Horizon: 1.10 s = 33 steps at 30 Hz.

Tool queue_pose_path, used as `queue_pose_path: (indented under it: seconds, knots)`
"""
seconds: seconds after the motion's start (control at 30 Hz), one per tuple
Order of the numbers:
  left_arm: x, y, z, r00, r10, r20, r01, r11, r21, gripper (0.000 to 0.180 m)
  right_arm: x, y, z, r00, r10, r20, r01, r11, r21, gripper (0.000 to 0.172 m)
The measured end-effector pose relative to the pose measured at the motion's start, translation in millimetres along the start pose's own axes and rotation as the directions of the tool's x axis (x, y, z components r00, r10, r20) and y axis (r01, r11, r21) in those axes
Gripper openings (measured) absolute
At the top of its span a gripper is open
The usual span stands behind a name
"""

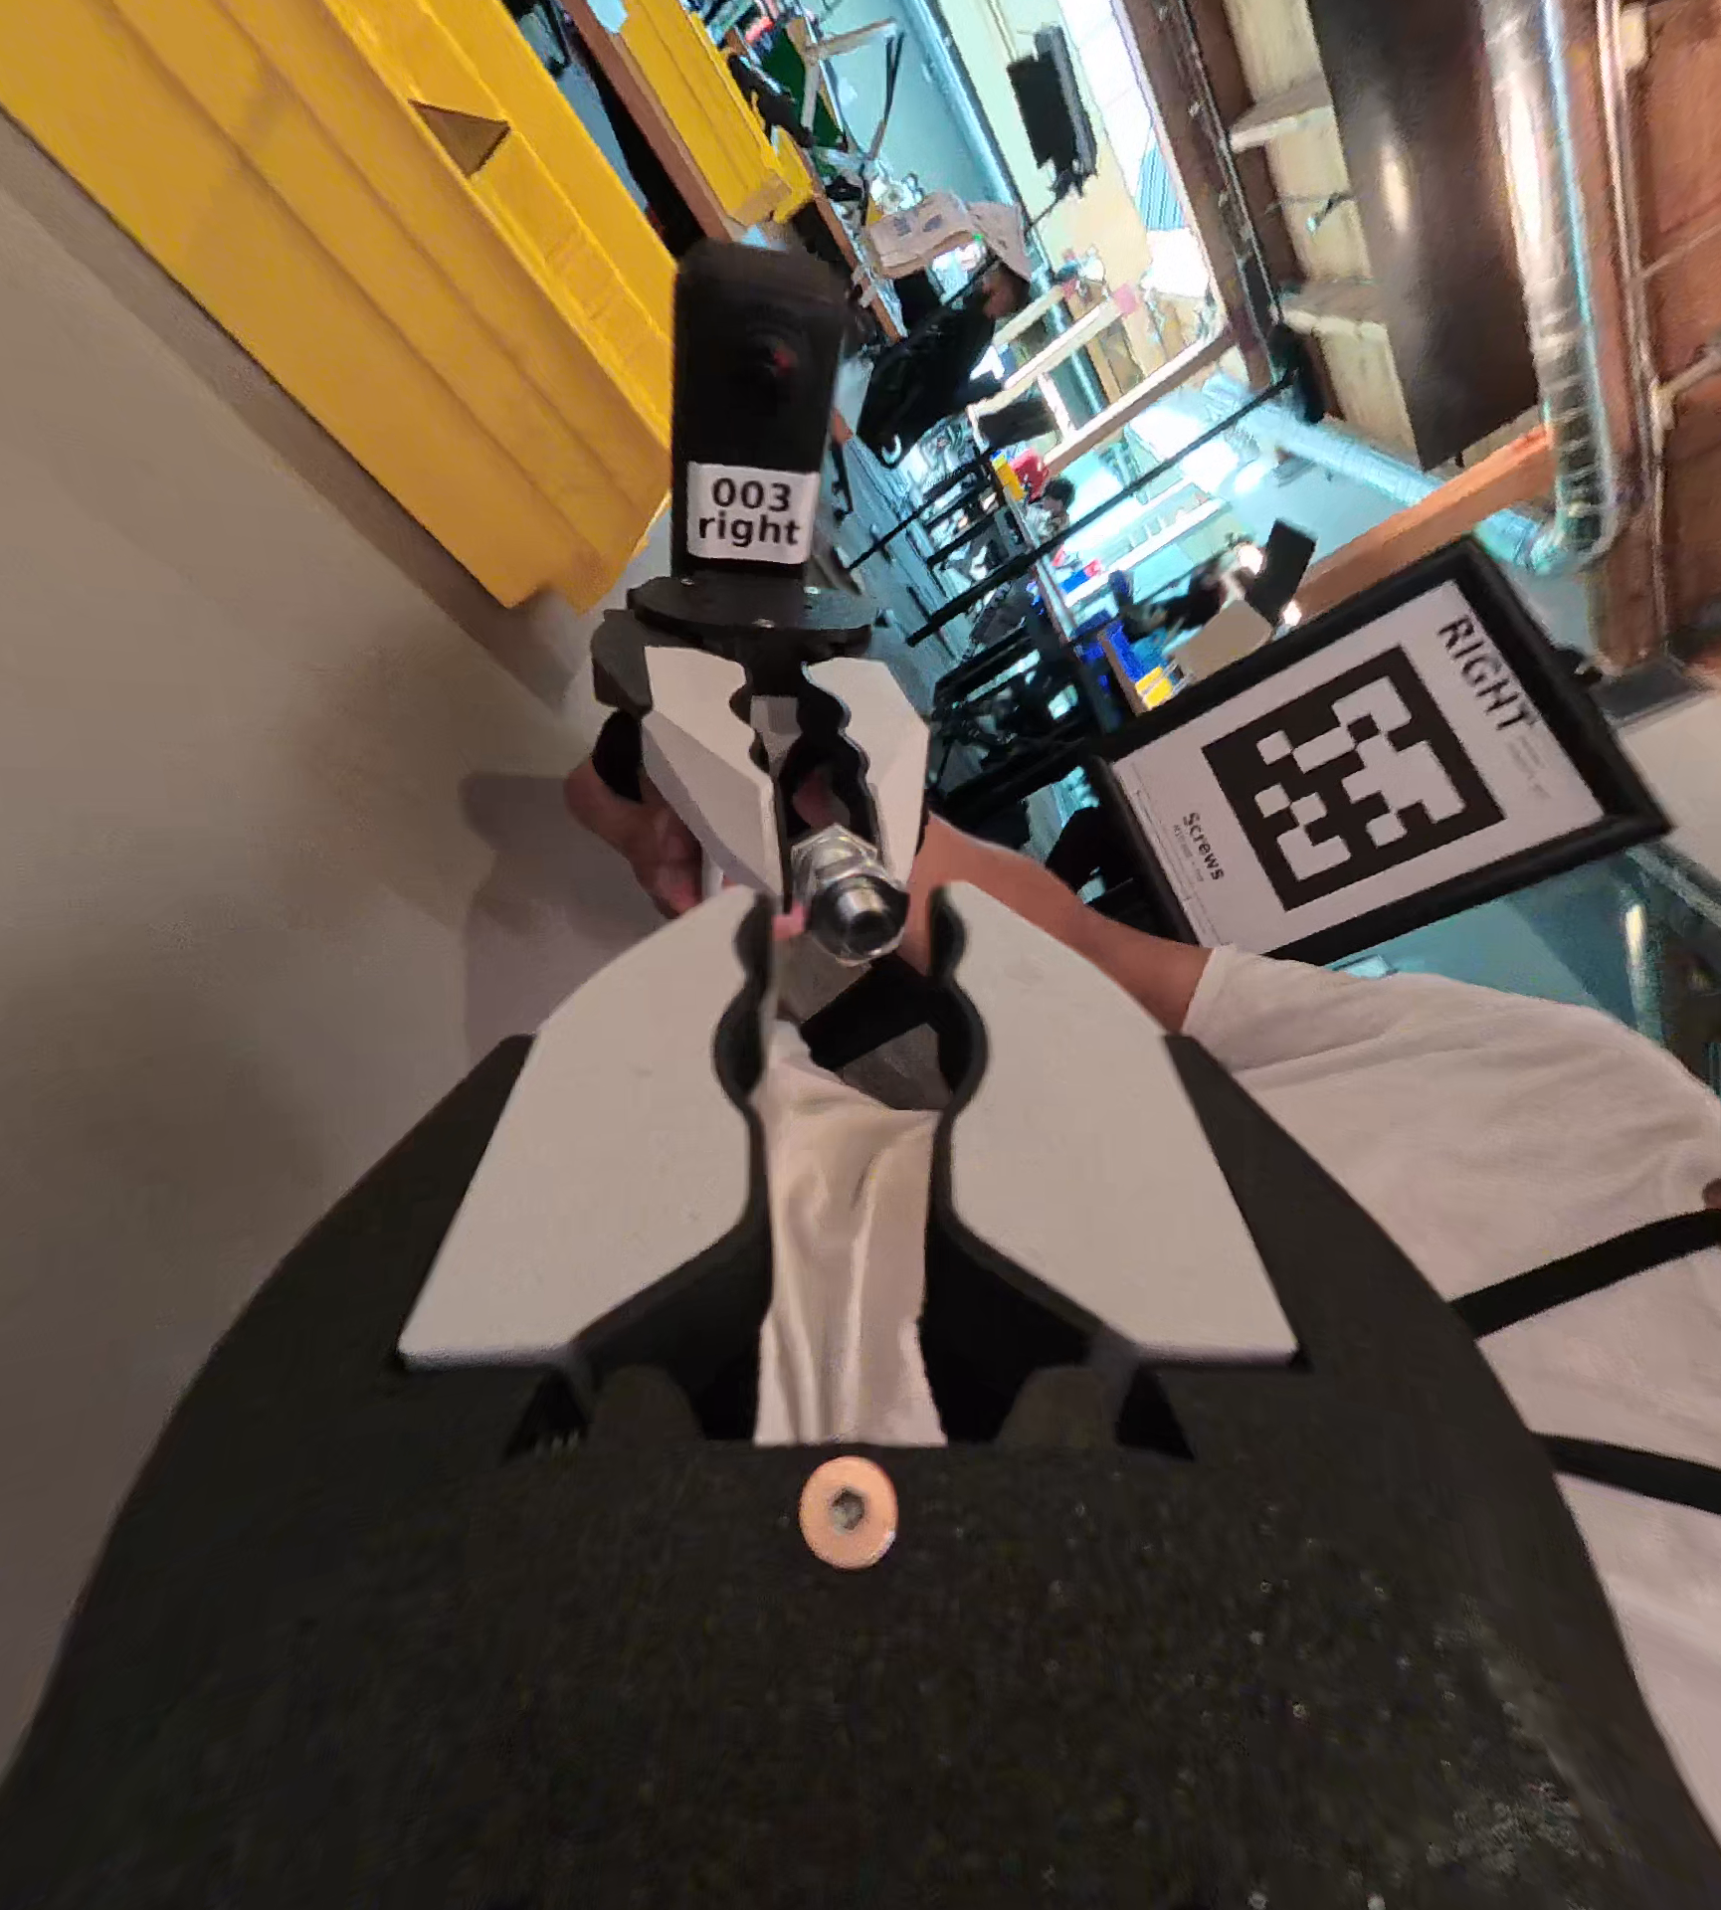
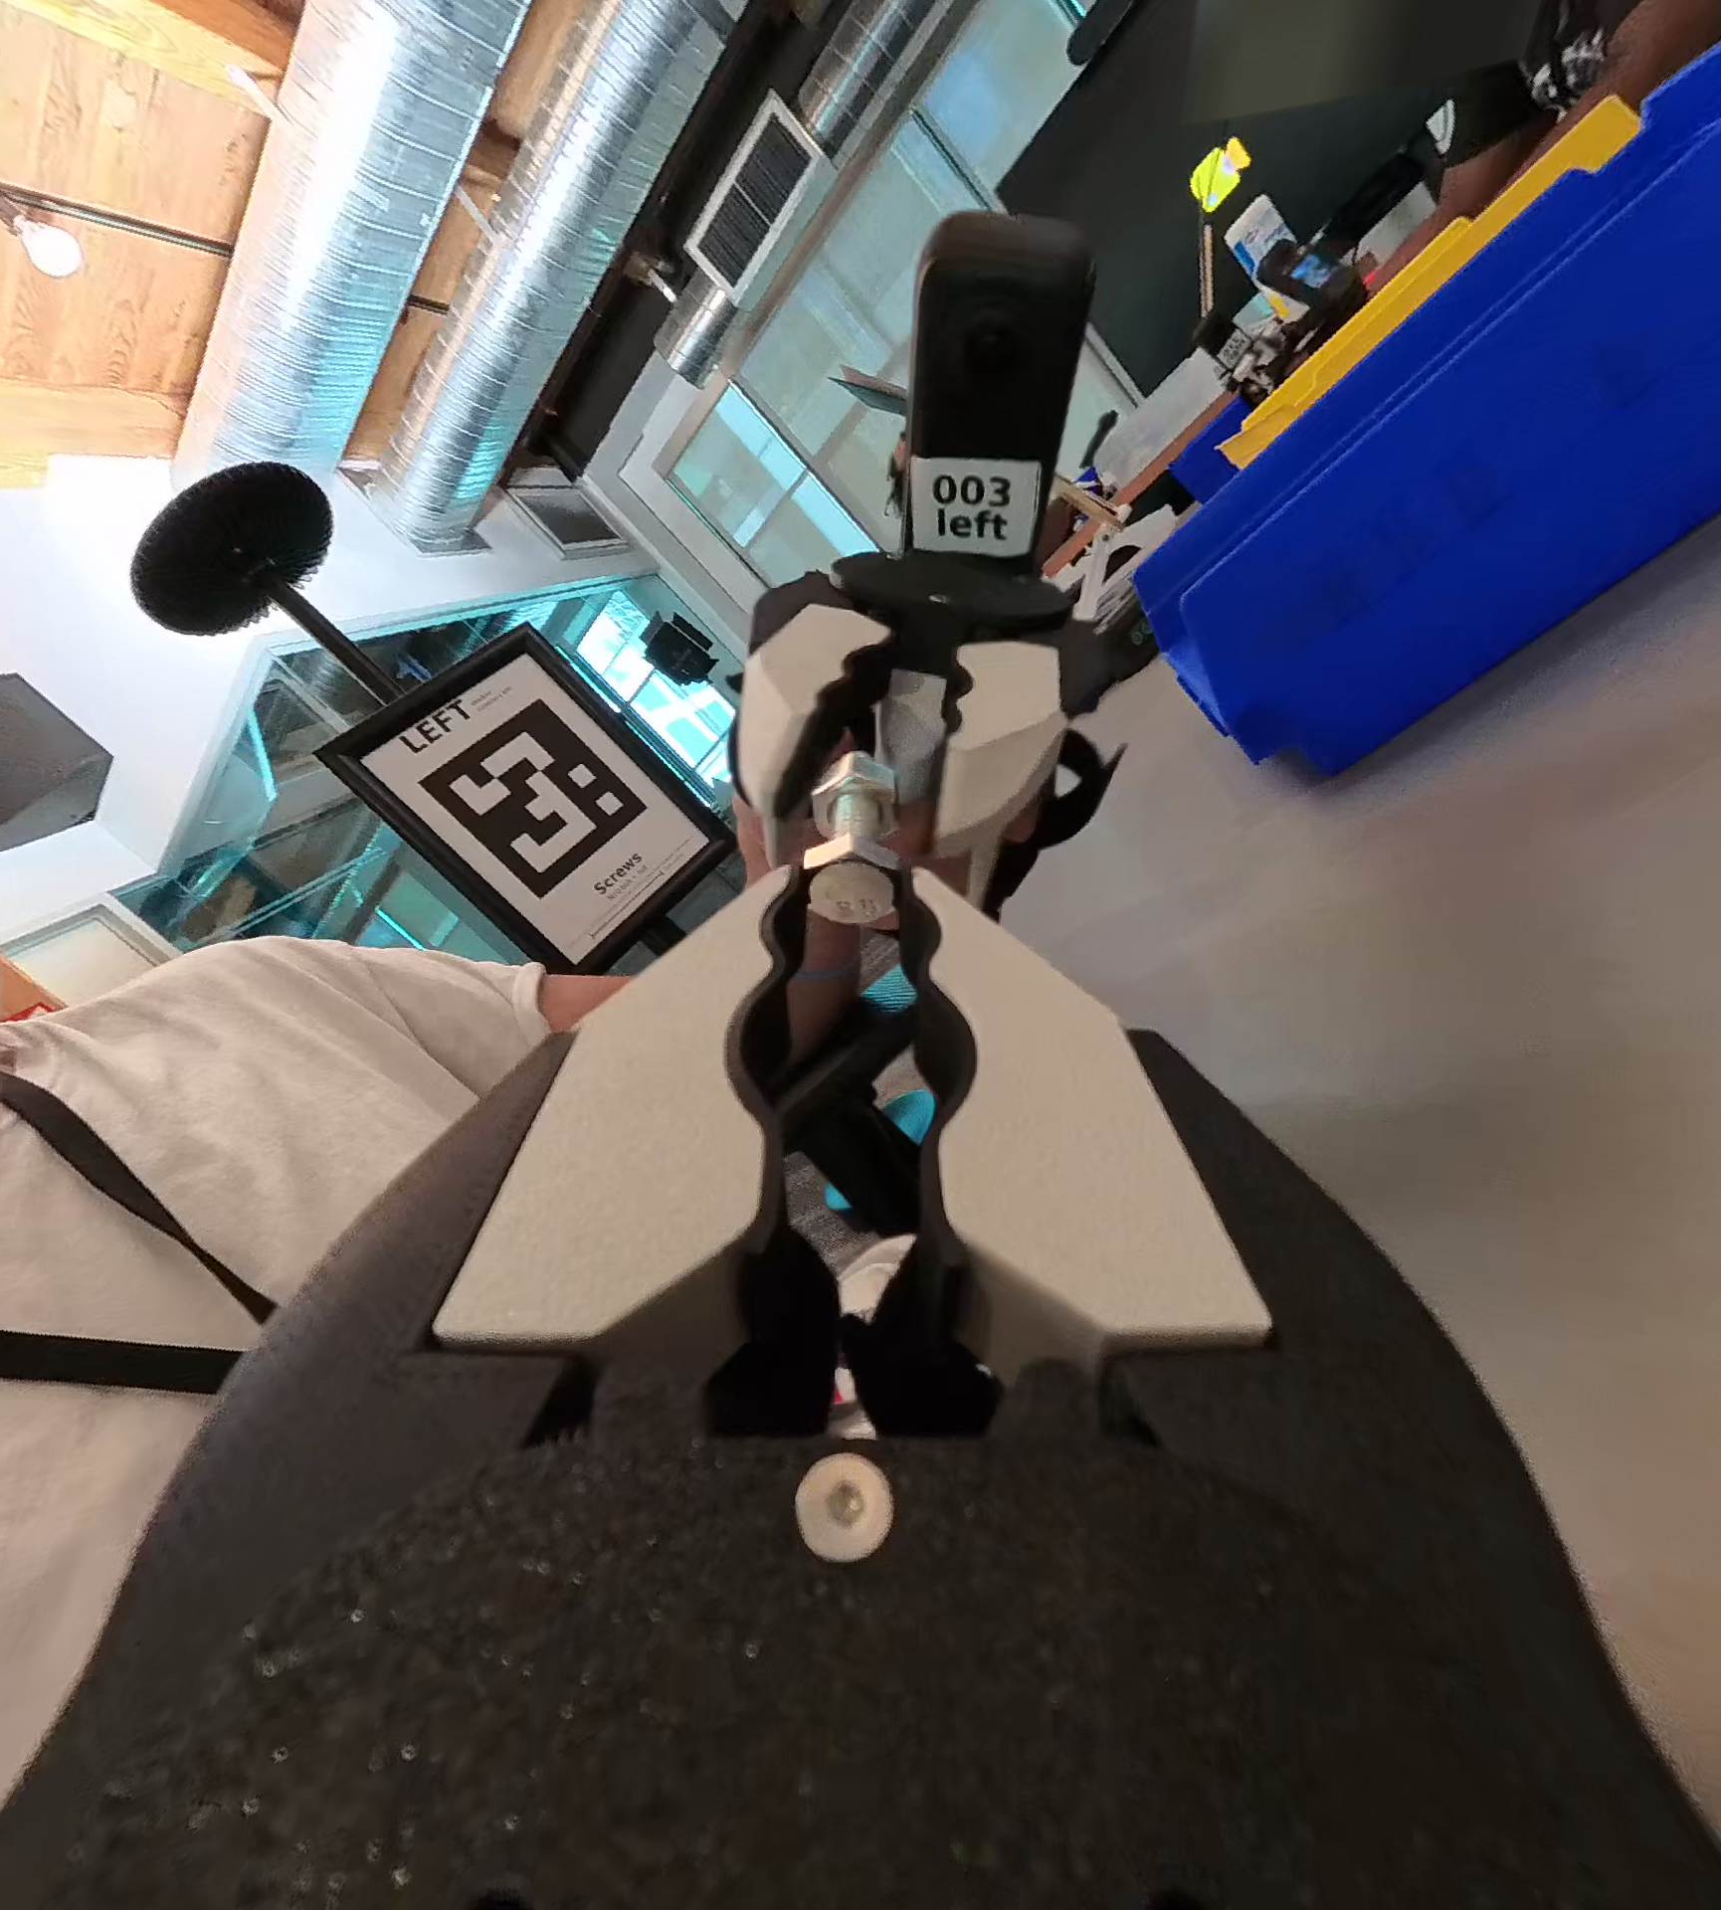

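Observation:
A silver bolt [image 2: 848,827] spans between my two grippers, which face each other tip to tip. My right gripper [image 2: 848,891] is shut on the bolt's head [image 2: 844,897]; it also shows in the left wrist view [image 1: 825,863] with the head at its fingertips. A silver nut [image 2: 851,780] sits on the thread near the far end. My left gripper [image 1: 851,915] is open around that end of the bolt [image 1: 856,915]. A gap shows between the metal and my right-hand finger [image 1: 980,961]. In the right wrist view the left gripper [image 2: 867,817] brackets the nut.
Yellow bins [image 1: 371,258] and blue bins [image 2: 1508,465] stand on the grey table [image 2: 1456,1034]. A framed marker sign stands in each view [image 1: 1383,786] [image 2: 536,796]. The person's white shirt [image 1: 1404,1137] is close behind. A black round brush-like disc on a pole [image 2: 231,548] stands behind. Less than 4 cm separates the two grippers' tips.

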<state>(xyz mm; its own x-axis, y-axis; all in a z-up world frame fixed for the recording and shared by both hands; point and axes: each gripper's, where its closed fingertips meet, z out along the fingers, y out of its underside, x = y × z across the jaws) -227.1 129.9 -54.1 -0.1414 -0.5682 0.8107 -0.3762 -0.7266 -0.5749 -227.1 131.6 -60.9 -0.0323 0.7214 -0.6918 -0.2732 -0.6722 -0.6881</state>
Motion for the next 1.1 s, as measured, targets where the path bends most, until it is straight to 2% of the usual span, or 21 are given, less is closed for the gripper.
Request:
queue_pose_path:
  seconds: [0.07,0.1,0.17,0.23,0.3,0.37,0.4,0.43,0.5,0.67,0.77,0.83,0.87,0.9,1.0,1.03,1.1]
  knots:
    - [-2.3,0.5,1.8,0.993,0.105,0.046,-0.104,0.994,-0.036,0.061,-0.6,-0.6,-0.3,1.000,-0.002,0.002,0.002,1.000,0.003,0.016]
    - [-5.6,0.0,2.2,0.977,0.192,0.088,-0.188,0.981,-0.056,0.071,-0.2,-0.9,-0.7,1.000,0.000,0.001,0.000,1.000,0.004,0.016]
    - [-9.9,-3.2,1.4,0.896,0.419,0.149,-0.409,0.908,-0.089,0.078,-0.7,-1.9,-1.3,1.000,0.020,0.012,-0.020,1.000,0.010,0.017]
    - [-9.7,-6.1,0.0,0.745,0.646,0.166,-0.637,0.763,-0.112,0.077,-1.1,-3.0,-2.0,0.999,0.040,0.024,-0.040,0.999,0.016,0.016]
    - [-1.8,-4.9,-1.0,0.542,0.829,0.135,-0.822,0.557,-0.117,0.067,-1.5,-2.3,-2.3,0.998,0.056,0.033,-0.057,0.998,0.014,0.016]
    - [5.1,-0.2,-0.6,0.345,0.932,0.107,-0.925,0.357,-0.129,0.059,-1.6,-1.4,-1.9,0.997,0.065,0.038,-0.065,0.998,0.008,0.016]
    - [6.8,2.9,-0.1,0.272,0.958,0.095,-0.949,0.283,-0.139,0.056,-1.8,-0.9,-1.6,0.997,0.068,0.041,-0.068,0.998,0.006,0.016]
    - [7.9,6.9,0.7,0.225,0.972,0.075,-0.961,0.234,-0.150,0.049,-2.2,-0.1,-0.9,0.997,0.071,0.044,-0.071,0.997,0.002,0.017]
    - [8.8,10.5,1.8,0.191,0.980,0.057,-0.967,0.197,-0.158,0.041,-3.0,1.8,0.3,0.996,0.074,0.049,-0.074,0.997,-0.007,0.016]
    - [1.2,7.5,0.0,0.218,0.972,0.084,-0.957,0.230,-0.178,0.019,-4.3,6.0,2.9,0.996,0.072,0.053,-0.070,0.997,-0.029,0.017]
    - [-2.9,4.3,-0.6,0.222,0.968,0.116,-0.948,0.242,-0.206,0.019,-0.6,3.8,1.9,0.996,0.081,0.038,-0.081,0.997,-0.014,0.016]
    - [-4.9,1.6,0.3,0.257,0.953,0.158,-0.929,0.289,-0.232,0.019,0.9,1.0,-0.1,0.996,0.085,0.033,-0.085,0.996,0.000,0.016]
    - [-5.4,0.1,1.1,0.310,0.933,0.184,-0.907,0.348,-0.239,0.019,1.1,-0.1,-1.2,0.996,0.080,0.030,-0.080,0.997,0.004,0.016]
    - [-6.0,-0.8,1.8,0.391,0.896,0.209,-0.868,0.435,-0.240,0.019,1.6,-0.7,-2.1,0.997,0.074,0.025,-0.074,0.997,0.006,0.016]
    - [-7.1,-1.4,2.8,0.704,0.661,0.259,-0.629,0.750,-0.206,0.018,3.0,-0.9,-2.9,0.999,0.048,0.007,-0.049,0.999,0.005,0.016]
    - [-6.7,-0.6,2.5,0.790,0.558,0.254,-0.527,0.829,-0.186,0.019,3.1,0.0,-2.3,0.999,0.041,0.004,-0.041,0.999,0.000,0.017]
    - [-5.8,1.1,1.4,0.905,0.365,0.218,-0.341,0.929,-0.141,0.018,3.4,1.8,-0.4,1.000,0.029,-0.006,-0.029,1.000,-0.008,0.017]
